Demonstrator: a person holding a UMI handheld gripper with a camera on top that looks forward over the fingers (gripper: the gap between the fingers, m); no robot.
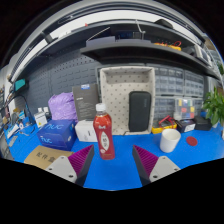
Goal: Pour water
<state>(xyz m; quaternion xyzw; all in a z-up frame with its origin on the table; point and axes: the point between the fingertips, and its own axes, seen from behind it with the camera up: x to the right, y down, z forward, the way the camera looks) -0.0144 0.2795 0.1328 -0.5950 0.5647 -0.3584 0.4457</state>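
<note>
gripper (113, 163): fingers spread wide, pretty much fully apart, nothing pinched between them and not touching anything I can see
pads (82, 160): magenta, both facing inward with plain blue table showing in the gap
bottle (103, 137): red bottle with a white cap and a label, standing upright on the table just ahead of the fingers, a bit toward the left finger, not in contact with it
cup (170, 140): small white cup, upright, ahead of the right finger and well apart from the bottle
table (115, 170): bright blue top, everything sits on it
blue box (58, 134): left of the bottle, with a purple bag (63, 105) behind it
black case (139, 111): dark upright thing behind the bottle, leaning against a speckled white panel
plant (214, 105): green leaves off past the cup
</note>
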